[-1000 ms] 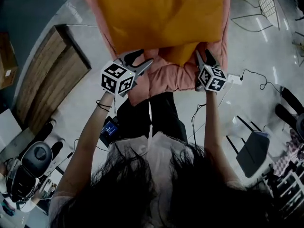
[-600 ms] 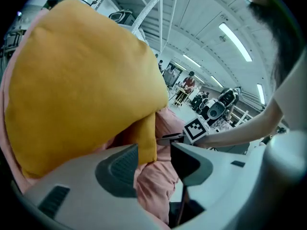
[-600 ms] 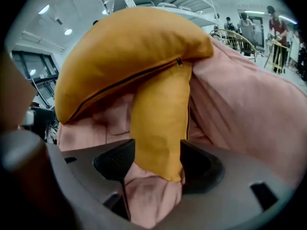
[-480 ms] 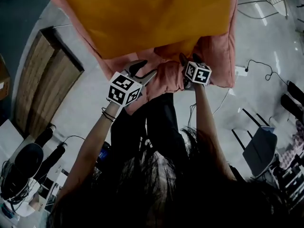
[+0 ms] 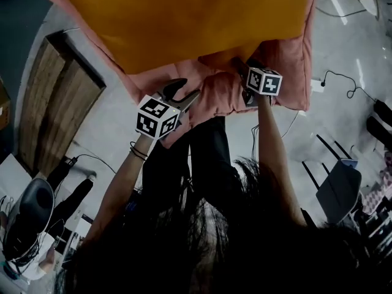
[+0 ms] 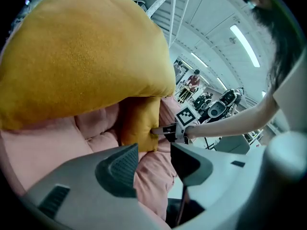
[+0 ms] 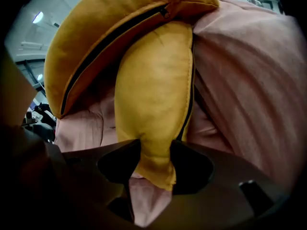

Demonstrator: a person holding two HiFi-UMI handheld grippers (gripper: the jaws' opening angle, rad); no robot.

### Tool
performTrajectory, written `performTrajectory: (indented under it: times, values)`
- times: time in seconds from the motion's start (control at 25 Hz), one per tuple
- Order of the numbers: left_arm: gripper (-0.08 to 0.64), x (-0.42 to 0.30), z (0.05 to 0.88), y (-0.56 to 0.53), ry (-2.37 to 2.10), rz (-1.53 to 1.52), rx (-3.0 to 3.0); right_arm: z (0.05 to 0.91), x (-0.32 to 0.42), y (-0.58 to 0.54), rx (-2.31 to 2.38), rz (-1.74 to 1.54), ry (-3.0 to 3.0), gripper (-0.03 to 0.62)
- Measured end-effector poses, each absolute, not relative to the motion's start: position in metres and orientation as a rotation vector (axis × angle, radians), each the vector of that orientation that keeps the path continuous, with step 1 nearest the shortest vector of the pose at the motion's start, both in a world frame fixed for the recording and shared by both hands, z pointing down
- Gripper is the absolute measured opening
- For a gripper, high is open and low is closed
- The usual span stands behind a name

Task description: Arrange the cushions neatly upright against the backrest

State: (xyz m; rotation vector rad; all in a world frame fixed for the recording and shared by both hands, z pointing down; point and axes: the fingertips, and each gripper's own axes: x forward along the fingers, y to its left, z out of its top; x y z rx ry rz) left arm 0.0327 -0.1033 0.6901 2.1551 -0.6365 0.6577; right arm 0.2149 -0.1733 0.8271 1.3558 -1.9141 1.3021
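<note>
Mustard fabric covers both cushions. The large cushion [image 5: 184, 17] overhangs the pink seat [image 5: 288, 60], and the small cushion [image 7: 153, 90] sits beneath it, wedged between the large one and the seat's padding. Neither is yet set neatly upright against the backrest. Risk one: the small cushion is gripped only by its lower corner, so a pull is likely to stretch that corner or let it slip from the pads rather than move the whole cushion. Risk two: the large cushion rests on top of the small one, so drawing the small one out could bring the large one sliding forward off the seat. Risk three: the soft front edge of the seat may bunch against the left tool and drag along with it. Right hand-held gripper [image 7: 153, 164]: the jaws stand at a moderate width and have just been closing. Both pads press on the lower corner of the small cushion, which narrows visibly where they clamp it. Left hand-held gripper [image 6: 153, 162]: the jaws are apart at a moderate width and hold nothing. The front edge of the pink seat bulges into the gap beside the left-hand pad, with no pinch visible.
</note>
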Motion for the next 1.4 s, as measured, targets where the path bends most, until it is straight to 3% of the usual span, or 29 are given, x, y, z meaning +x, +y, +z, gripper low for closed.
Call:
performTrajectory:
  times: [0.2, 0.4, 0.84, 1.12, 1.4]
  values:
    - [0.216, 0.039, 0.678, -0.1, -0.643, 0.636, 2.157, 0.81, 0.209, -0.155, 1.427, 1.527, -1.865, 0.103]
    - [0.216, 0.033, 0.667, -0.097, -0.627, 0.621, 2.149, 0.771, 0.193, -0.13, 1.561, 1.785, -1.868, 0.058]
    - [0.216, 0.041, 0.662, -0.054, -0.502, 0.718, 2.211, 0.712, 0.182, -0.071, 1.643, 1.862, -1.606, 0.035]
    - [0.216, 0.029, 0.669, -0.016, -0.375, 0.784, 2.226, 0.722, 0.136, -0.002, 1.696, 2.252, -1.274, 0.034]
    - [0.236, 0.008, 0.68, 0.01, -0.293, 0.998, 2.407, 0.722, 0.128, -0.042, 1.704, 2.474, -1.26, 0.034]
